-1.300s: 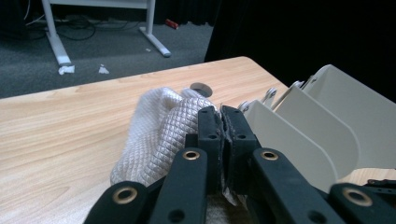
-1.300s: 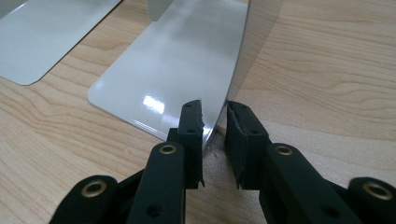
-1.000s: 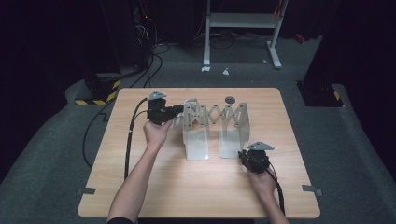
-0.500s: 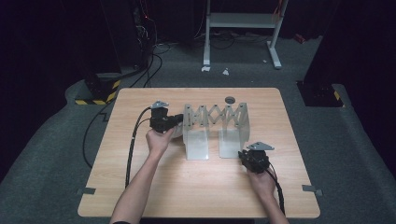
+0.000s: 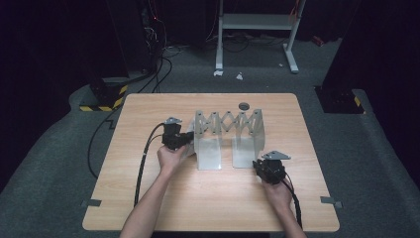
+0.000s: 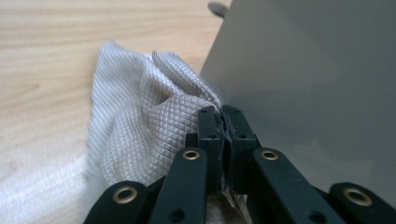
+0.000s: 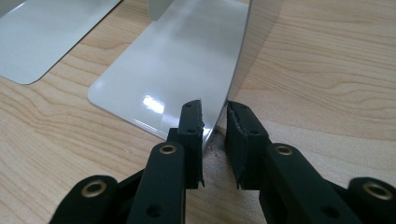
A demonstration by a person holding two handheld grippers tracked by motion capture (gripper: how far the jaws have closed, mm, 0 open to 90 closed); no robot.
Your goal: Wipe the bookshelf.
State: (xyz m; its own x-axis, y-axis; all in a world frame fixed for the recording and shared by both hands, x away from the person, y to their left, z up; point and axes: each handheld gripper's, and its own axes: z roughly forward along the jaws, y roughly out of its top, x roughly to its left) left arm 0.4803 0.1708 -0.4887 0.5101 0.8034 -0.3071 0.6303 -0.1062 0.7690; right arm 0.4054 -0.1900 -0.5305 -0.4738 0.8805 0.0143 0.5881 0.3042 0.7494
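A grey metal rack (image 5: 228, 121) with a scissor-lattice back and two upright panels stands mid-table. My left gripper (image 5: 189, 139) is shut on a pale waffle-weave cloth (image 6: 140, 121), which is pressed against the outer face of the rack's left panel (image 6: 303, 93); in the left gripper view the left gripper (image 6: 223, 116) has cloth pinched between its tips. My right gripper (image 5: 260, 164) sits at the near edge of the right panel (image 7: 243, 56). In the right gripper view the right gripper (image 7: 215, 114) has a jaw on either side of that thin wall, beside the shiny base plate (image 7: 173, 70).
A small dark round disc (image 5: 243, 105) lies on the wooden table (image 5: 148, 109) behind the rack. Black cables trail from both grippers, the left one off the table's left side. A white metal stand (image 5: 257, 25) is on the floor beyond the table.
My left gripper has slid with the cloth along the left panel toward the person's side of the table. The right gripper has stayed where it was.
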